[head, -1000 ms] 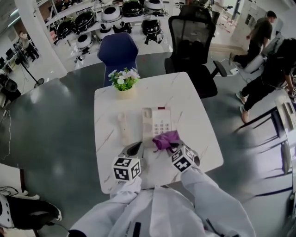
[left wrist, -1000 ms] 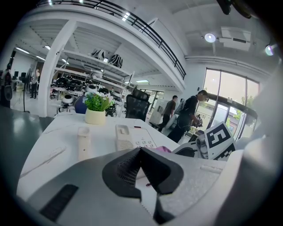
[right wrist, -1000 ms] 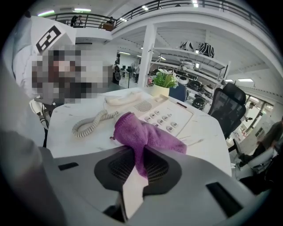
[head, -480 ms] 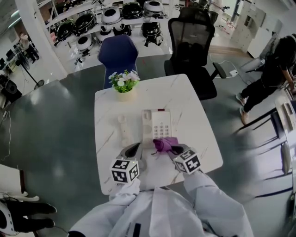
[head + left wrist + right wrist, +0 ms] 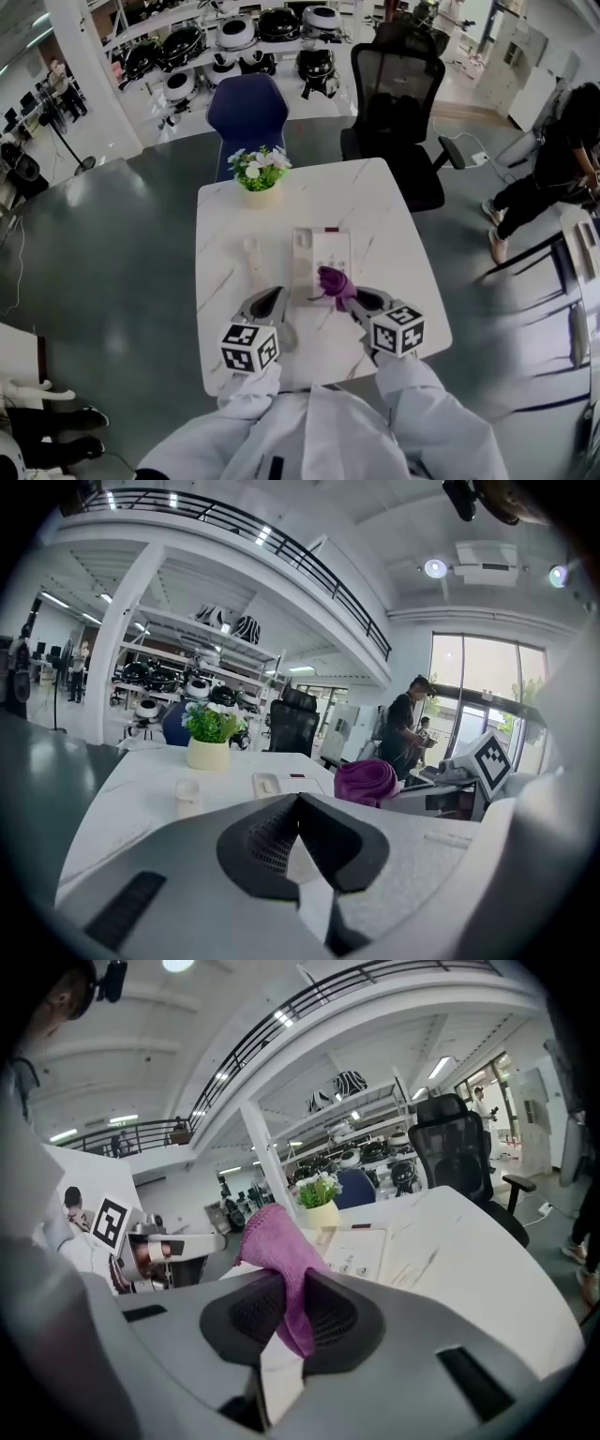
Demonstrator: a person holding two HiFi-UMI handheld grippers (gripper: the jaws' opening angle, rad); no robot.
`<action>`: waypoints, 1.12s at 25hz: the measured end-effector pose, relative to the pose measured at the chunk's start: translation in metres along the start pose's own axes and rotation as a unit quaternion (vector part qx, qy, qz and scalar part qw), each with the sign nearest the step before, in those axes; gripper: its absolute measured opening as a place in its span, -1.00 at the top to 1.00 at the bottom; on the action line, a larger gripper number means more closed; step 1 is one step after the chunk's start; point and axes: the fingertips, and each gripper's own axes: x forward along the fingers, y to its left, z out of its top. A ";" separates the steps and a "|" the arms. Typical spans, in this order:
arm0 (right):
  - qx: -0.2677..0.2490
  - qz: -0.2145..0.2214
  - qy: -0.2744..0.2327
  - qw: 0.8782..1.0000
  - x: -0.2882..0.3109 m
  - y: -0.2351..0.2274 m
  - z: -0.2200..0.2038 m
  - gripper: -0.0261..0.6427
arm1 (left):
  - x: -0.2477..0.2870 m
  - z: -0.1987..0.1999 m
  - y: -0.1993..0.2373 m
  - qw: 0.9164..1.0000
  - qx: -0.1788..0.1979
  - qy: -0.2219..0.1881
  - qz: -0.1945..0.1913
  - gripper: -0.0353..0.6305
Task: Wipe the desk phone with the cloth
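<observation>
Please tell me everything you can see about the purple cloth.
The purple cloth looks like soft textured fabric, bunched into a rounded lump. The right gripper is shut on its lower fold, so the rest stands up above the jaws. It is over the near end of the desk phone; contact is unclear.

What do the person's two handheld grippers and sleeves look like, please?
Both the left gripper and the right gripper have pale grey moulded shells with dark, ribbed jaw pads. Each carries a white cube with black square markers. The person wears loose, pale white-grey sleeves.
</observation>
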 end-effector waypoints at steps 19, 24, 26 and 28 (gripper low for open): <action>-0.024 -0.062 -0.130 0.989 0.044 -0.039 0.100 0.81 | 0.027 0.016 0.028 0.999 -0.019 -0.016 0.029 0.90; -0.068 -0.082 -0.130 0.986 0.066 -0.050 0.120 0.81 | 0.038 0.015 0.034 0.999 -0.026 -0.012 0.033 0.90; -0.090 -0.090 -0.123 0.984 0.076 -0.054 0.125 0.81 | 0.041 0.013 0.038 0.999 -0.030 -0.009 0.035 0.90; -0.106 -0.097 -0.117 0.983 0.085 -0.059 0.128 0.81 | 0.042 0.011 0.042 0.999 -0.032 -0.006 0.038 0.90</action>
